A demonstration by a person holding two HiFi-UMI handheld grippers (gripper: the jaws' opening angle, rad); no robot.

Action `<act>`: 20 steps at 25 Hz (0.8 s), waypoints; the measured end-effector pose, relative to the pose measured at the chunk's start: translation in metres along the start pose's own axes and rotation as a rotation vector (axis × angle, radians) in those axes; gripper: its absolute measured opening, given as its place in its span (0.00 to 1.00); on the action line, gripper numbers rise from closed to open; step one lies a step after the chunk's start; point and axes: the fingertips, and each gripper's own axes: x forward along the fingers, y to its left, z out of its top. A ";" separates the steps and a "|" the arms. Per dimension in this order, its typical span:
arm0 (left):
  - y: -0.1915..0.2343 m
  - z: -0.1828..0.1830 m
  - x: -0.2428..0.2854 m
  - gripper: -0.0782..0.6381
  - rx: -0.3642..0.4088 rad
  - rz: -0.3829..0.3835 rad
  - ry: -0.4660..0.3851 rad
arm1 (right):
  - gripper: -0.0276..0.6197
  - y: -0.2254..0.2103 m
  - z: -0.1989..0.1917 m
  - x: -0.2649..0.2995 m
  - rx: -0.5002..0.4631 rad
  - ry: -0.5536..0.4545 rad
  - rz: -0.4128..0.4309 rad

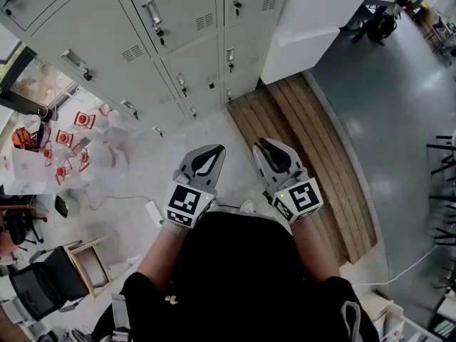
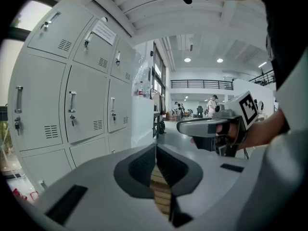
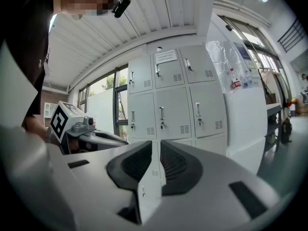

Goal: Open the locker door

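Locker doors (image 1: pixel 187 16) are lining the far wall; left tool (image 1: pixel 214 150), closed, and right tool (image 1: pixel 263 145), barely parted, are hovering side by side, well short of them.

Pale floor (image 1: pixel 178 140) bears wooden slats (image 1: pixel 313 162) (possibly a white adapter (image 1: pixel 154 213) too).

Notice (image 3: pixel 166 57) on locker (image 3: pixel 175 105) seems illegible.

On my feed: black top (image 1: pixel 239 262), black short sleeves (image 1: pixel 139 285). I see left gripper (image 1: pixel 211 152) and right gripper (image 1: pixel 265 147): light grey shells, black ribbed inner pads (image 3: pixel 178 165). White left cube (image 1: pixel 187 205), right cube (image 1: pixel 301 197), black square markers; small green light on right one.
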 end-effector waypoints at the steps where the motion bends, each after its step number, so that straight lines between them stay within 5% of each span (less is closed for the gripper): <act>1: 0.005 -0.001 -0.002 0.14 -0.002 0.002 -0.001 | 0.15 0.003 -0.001 0.004 0.000 0.004 0.002; 9: 0.057 -0.010 -0.023 0.14 -0.026 0.043 -0.011 | 0.15 0.029 -0.004 0.056 -0.011 0.033 0.040; 20: 0.162 -0.070 -0.050 0.14 -0.140 0.198 0.048 | 0.15 0.037 -0.062 0.172 0.220 0.125 0.171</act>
